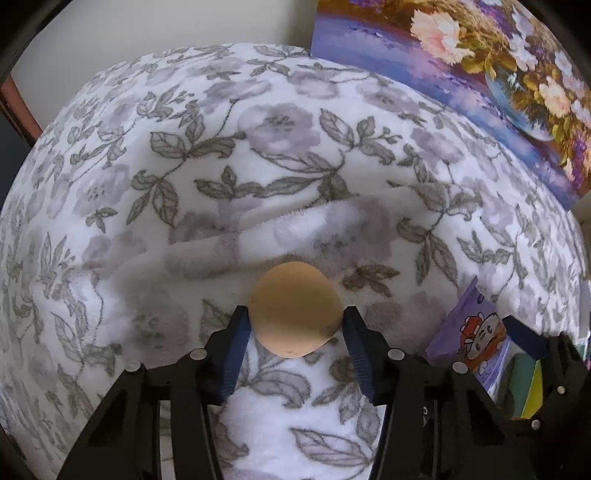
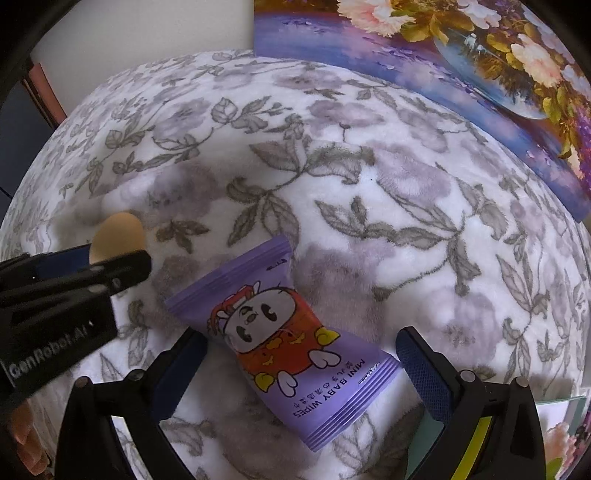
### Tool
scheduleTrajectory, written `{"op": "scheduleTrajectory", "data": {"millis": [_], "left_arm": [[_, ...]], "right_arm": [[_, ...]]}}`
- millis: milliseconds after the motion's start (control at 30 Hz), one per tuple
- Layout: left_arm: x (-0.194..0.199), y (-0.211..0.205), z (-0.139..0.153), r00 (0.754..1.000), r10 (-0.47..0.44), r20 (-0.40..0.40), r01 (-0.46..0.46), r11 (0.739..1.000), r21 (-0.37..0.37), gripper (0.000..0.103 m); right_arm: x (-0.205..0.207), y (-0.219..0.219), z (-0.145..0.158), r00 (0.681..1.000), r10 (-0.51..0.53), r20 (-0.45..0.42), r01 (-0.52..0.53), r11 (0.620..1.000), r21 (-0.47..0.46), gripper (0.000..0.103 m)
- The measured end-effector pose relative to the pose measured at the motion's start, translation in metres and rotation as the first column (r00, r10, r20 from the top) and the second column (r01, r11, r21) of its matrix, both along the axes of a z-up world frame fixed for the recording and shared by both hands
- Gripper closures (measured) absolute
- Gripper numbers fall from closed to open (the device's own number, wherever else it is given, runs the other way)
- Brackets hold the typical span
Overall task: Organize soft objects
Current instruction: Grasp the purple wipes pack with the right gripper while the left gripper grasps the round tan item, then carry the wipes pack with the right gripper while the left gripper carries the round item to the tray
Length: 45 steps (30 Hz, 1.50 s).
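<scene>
The only container in sight is a sealed purple wipes pack [image 2: 291,341] printed "MINI BABY WIPES" with a cartoon figure; its contents do not show. It lies flat and askew on the floral fleece blanket [image 2: 369,192], one sealed end pointing far-left, the other near-right. The right tongs [image 2: 301,363] stand wide open on either side of it, the left blue pad just beside the pack's near-left edge and the right pad a little apart from its near-right corner, so the pack sits between the pads without being pinched. The left tongs [image 1: 293,326] are closed partway on a tan makeup sponge [image 1: 294,308], an egg-shaped piece gripped at its two sides by the blue pads and carried above the blanket, its rounded tip pointing away. In the right wrist view the sponge [image 2: 118,236] shows to the far left of the pack, well apart from it, with the left tongs' black body printed "GenRobot.AI" crossing the near-left corner. In the left wrist view the pack [image 1: 471,332] peeks in at the right edge. A raised fold of blanket [image 1: 295,225] runs just beyond the sponge. A flower painting [image 2: 461,74] lies along the far-right edge of the blanket; the blanket's middle and far left lie open, ending at a pale wall [image 1: 147,26].
</scene>
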State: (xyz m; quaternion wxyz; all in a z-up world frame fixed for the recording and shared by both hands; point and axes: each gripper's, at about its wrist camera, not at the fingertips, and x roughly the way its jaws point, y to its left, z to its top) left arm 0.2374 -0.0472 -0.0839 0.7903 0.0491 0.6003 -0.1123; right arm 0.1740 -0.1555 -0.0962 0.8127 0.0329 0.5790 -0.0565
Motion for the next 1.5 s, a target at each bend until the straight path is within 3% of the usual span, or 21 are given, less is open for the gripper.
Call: {"op": "scheduleTrajectory", "data": {"millis": [167, 600, 767, 1033, 1300, 1500], "left_arm": [[0.002, 0.01, 0.005, 1.0, 0.017, 0.001, -0.017, 0.999, -0.033, 0.051], [-0.008, 0.03, 0.011, 0.999, 0.047, -0.02, -0.047, 0.998, -0.037, 0.051], [-0.019, 0.041, 0.021, 0.998, 0.058, -0.02, -0.058, 0.998, -0.039, 0.052], [-0.048, 0.047, 0.05, 0.998, 0.06, -0.008, -0.061, 0.996, -0.061, 0.052], [-0.101, 0.042, 0.09, 0.999, 0.044, 0.024, -0.041, 0.993, -0.115, 0.052], [-0.141, 0.032, 0.103, 0.999, 0.016, 0.039, -0.01, 0.989, -0.147, 0.052]], "right_arm": [[-0.002, 0.001, 0.0, 1.0, -0.003, 0.006, 0.003, 1.0, 0.003, 0.002], [-0.013, 0.008, 0.019, 0.999, -0.011, 0.031, 0.01, 1.0, 0.011, 0.037], [-0.021, 0.003, 0.032, 0.998, -0.031, 0.053, 0.029, 0.999, 0.035, 0.042], [-0.055, 0.003, 0.066, 0.993, -0.056, 0.104, 0.05, 0.997, 0.059, 0.042], [-0.117, 0.008, 0.102, 0.981, -0.097, 0.17, 0.086, 0.994, 0.068, 0.042], [-0.169, 0.008, 0.118, 0.97, -0.141, 0.2, 0.129, 0.989, 0.072, 0.042]]}}
